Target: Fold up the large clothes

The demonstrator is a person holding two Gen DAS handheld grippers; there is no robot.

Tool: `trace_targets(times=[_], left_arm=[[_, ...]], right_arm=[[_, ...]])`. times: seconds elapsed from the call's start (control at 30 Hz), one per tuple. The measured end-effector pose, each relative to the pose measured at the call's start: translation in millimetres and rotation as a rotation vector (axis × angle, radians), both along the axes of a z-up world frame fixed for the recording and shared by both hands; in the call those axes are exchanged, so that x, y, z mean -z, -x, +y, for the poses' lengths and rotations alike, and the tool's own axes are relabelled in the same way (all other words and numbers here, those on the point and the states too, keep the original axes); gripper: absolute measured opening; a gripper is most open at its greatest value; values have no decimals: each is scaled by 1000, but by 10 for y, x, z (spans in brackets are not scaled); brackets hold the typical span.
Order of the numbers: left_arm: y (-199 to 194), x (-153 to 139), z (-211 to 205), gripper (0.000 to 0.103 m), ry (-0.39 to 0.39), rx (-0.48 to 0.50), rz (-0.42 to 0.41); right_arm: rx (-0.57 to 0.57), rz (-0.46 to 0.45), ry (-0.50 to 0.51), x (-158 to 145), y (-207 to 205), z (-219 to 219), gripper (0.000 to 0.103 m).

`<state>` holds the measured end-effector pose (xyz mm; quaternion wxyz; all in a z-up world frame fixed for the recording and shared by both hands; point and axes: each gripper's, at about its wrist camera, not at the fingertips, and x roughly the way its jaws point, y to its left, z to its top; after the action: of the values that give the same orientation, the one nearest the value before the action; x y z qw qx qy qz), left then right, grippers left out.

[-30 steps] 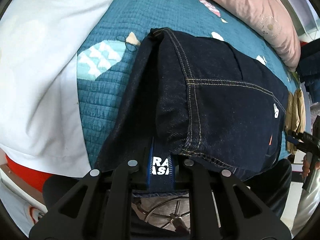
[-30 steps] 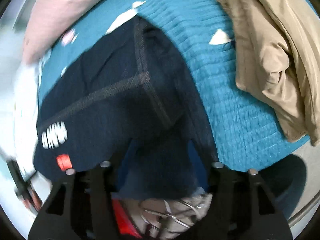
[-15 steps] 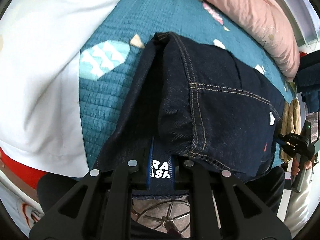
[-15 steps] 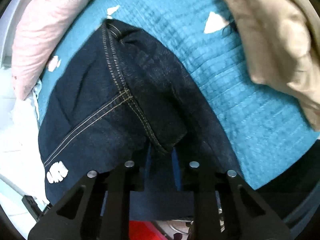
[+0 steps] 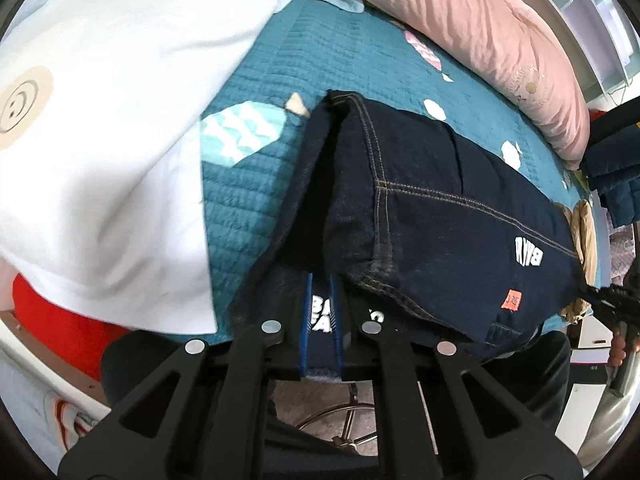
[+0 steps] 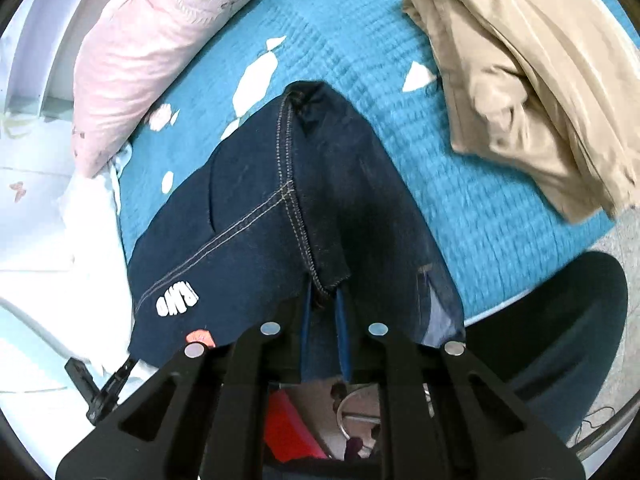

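Note:
Dark blue jeans [image 5: 432, 208] lie folded on the teal quilt [image 5: 328, 52], white lettering and an orange tag near their front edge. My left gripper [image 5: 322, 316] has its blue pads pinching the denim layers at the near left corner, the jaws still closing. At the opposite near corner my right gripper [image 6: 324, 308] grips the seamed hem of the jeans [image 6: 256, 232], its jaws also closing on the cloth. Each view shows the other gripper small at the jeans' far corner: the right gripper [image 5: 600, 298] and the left gripper [image 6: 116, 376].
White bedding [image 5: 100, 140] lies bunched left of the jeans and a pink pillow [image 5: 480, 40] runs along the back. A beige garment [image 6: 540, 80] is heaped to the right. Dark folded clothes [image 5: 616, 168] hang at the far right. The bed edge is just under the grippers.
The right gripper's jaws went from wide apart to pinched on the jeans' hem. Both grippers have risen a little, lifting the front edge of the jeans.

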<state>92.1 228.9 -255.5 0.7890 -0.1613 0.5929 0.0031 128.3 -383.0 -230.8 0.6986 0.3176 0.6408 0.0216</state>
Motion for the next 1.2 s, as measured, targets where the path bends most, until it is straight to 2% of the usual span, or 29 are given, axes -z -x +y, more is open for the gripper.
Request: trace_targets(times=[0.17, 0.37, 0.4, 0.43, 0.6, 0.7, 0.77, 0.83, 0.9, 0.93, 1.03, 1.1, 1.13, 1.2], left_arm=[[99, 56, 114, 9, 18, -33, 15], [77, 270, -74, 9, 53, 7, 88], [65, 300, -149, 9, 53, 25, 97], [51, 323, -229, 10, 53, 48, 106], [-33, 271, -576, 10, 86, 99, 96], [-146, 159, -824, 10, 92, 156, 55], [-232, 130, -963, 10, 89, 180, 36], [-327, 197, -1075, 10, 74, 184, 41], [-395, 321, -1112, 10, 51, 167, 65], [-420, 402, -1128, 10, 32, 155, 90], [-404, 709, -1083, 9, -25, 99, 171], [-337, 814, -1018, 8, -8, 68, 149], [-322, 813, -1002, 7, 3, 64, 140], [-300, 792, -950, 5, -5, 47, 169]], right_arm=[[13, 66, -30, 113, 314, -21, 10], [9, 190, 37, 798, 407, 100, 13], [15, 205, 54, 850, 395, 132, 18], [40, 217, 61, 889, 415, 155, 18], [16, 179, 162, 596, 502, 328, 18], [32, 90, 208, 279, 561, 406, 18], [14, -4, 261, 35, 577, 533, 18], [-85, -87, 246, -121, 532, 795, 18], [-166, -110, 176, -116, 485, 1028, 18], [-209, -103, 131, -62, 447, 1195, 17], [-301, -63, 85, 189, 377, 1542, 15], [-341, 4, 55, 504, 350, 1687, 15], [-349, 38, 78, 672, 338, 1761, 13], [-373, 40, 149, 863, 318, 1862, 13]])
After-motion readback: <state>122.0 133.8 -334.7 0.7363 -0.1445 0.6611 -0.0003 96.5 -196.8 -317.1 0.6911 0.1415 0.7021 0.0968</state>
